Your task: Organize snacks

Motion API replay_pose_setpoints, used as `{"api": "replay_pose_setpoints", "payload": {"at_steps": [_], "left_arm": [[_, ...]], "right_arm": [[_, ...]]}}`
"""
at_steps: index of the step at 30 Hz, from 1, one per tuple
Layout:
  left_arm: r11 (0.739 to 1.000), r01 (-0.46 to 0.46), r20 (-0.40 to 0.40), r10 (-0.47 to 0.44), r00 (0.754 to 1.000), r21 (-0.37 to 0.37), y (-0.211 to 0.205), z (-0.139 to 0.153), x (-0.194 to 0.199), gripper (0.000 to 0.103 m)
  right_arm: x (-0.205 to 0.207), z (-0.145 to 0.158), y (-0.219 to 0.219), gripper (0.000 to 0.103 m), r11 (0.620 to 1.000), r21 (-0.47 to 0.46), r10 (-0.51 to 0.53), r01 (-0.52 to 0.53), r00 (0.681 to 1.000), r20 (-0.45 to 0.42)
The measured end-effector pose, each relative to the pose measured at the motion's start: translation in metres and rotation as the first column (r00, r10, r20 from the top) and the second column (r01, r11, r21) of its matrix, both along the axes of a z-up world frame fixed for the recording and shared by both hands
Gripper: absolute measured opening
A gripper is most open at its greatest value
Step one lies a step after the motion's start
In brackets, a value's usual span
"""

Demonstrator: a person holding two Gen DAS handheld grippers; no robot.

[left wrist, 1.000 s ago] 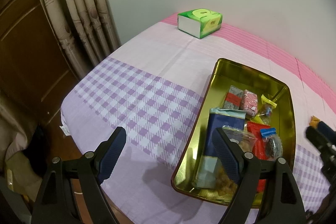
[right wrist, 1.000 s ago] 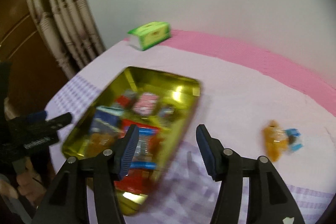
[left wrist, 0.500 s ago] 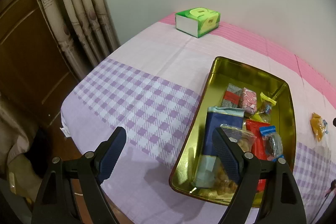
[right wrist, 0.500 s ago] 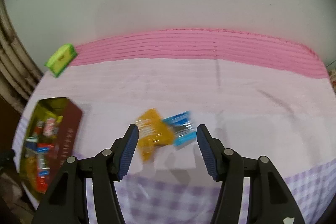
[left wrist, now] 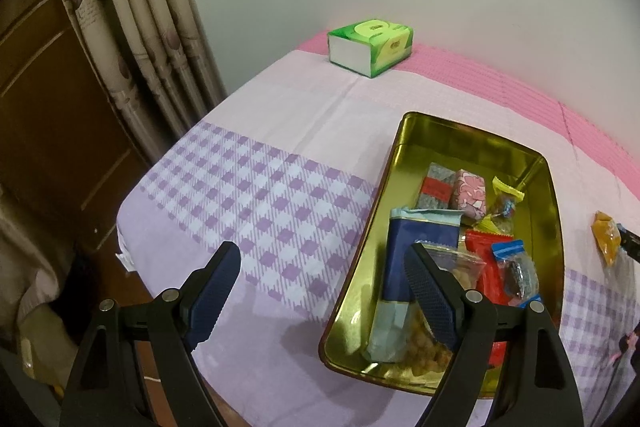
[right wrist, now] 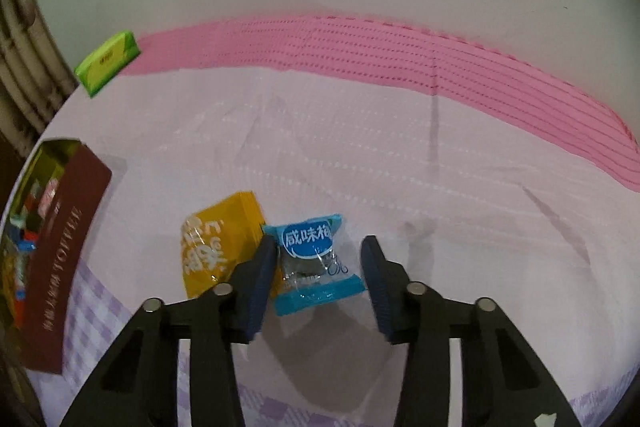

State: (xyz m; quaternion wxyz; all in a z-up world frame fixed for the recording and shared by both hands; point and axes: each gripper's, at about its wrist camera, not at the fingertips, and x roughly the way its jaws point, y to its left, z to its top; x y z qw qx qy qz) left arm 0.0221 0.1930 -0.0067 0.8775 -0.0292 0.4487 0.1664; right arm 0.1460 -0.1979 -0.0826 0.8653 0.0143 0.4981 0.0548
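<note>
The gold tin (left wrist: 400, 147) lies on the checked cloth and holds several wrapped snacks, among them a tall blue bag (left wrist: 420, 247). My left gripper (left wrist: 322, 259) hangs open above the tin's near left corner with nothing between its fingers. To the right of the tin, a yellow packet (right wrist: 218, 243) and a blue packet (right wrist: 310, 239) lie side by side on the cloth. My right gripper (right wrist: 318, 257) straddles the blue packet. Its jaws are closing, and the right pad (right wrist: 374, 267) still stands just off the wrapper. The yellow packet (left wrist: 606, 237) also shows at the left wrist view's right edge.
A green tissue box (left wrist: 370, 47) stands at the far corner by the wall, also seen as the green box (right wrist: 106, 63). The tin's maroon outer wall (right wrist: 68, 227) is left of the packets. A curtain (left wrist: 132, 27) and a wooden door flank the table's left edge.
The right gripper swung from over the tin to the right and down onto the two packets, and its jaws narrowed around the blue one. The left gripper kept still.
</note>
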Motion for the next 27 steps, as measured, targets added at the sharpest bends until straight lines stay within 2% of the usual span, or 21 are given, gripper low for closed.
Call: {"api": "replay_pose_setpoints", "payload": {"at_steps": [3,9,15,18,23,27], "left_arm": [[1.000,0.013,0.007,-0.013,1.000,-0.004,-0.004,0.001,0.000,0.084],[0.997,0.075,-0.004,-0.075,0.997,0.035,-0.031,0.007,0.005,0.084],[0.980,0.197,0.027,-0.197,0.980,-0.006,-0.089,0.025,0.026,0.084],[0.957,0.289,0.028,-0.288,0.957,-0.041,-0.128,0.026,0.042,0.084],[0.891,0.439,0.032,-0.438,0.898,-0.114,-0.194,0.018,0.071,0.084],[0.850,0.490,0.003,-0.499,0.867,-0.192,-0.232,0.002,0.094,0.084]], "right_arm": [[-0.003,-0.005,0.002,0.036,1.000,-0.016,0.027,-0.027,0.999,0.020],[-0.010,-0.005,0.002,0.027,0.999,-0.025,0.047,-0.045,0.997,0.062],[-0.028,-0.005,-0.010,0.026,1.000,-0.020,-0.012,0.014,0.995,0.102],[-0.039,-0.005,-0.025,0.026,0.997,-0.037,-0.068,0.073,0.990,0.121],[-0.057,-0.005,-0.059,0.026,0.986,-0.051,-0.153,0.160,0.980,0.125],[-0.072,-0.007,-0.084,0.026,0.975,-0.049,-0.211,0.218,0.970,0.123]]}}
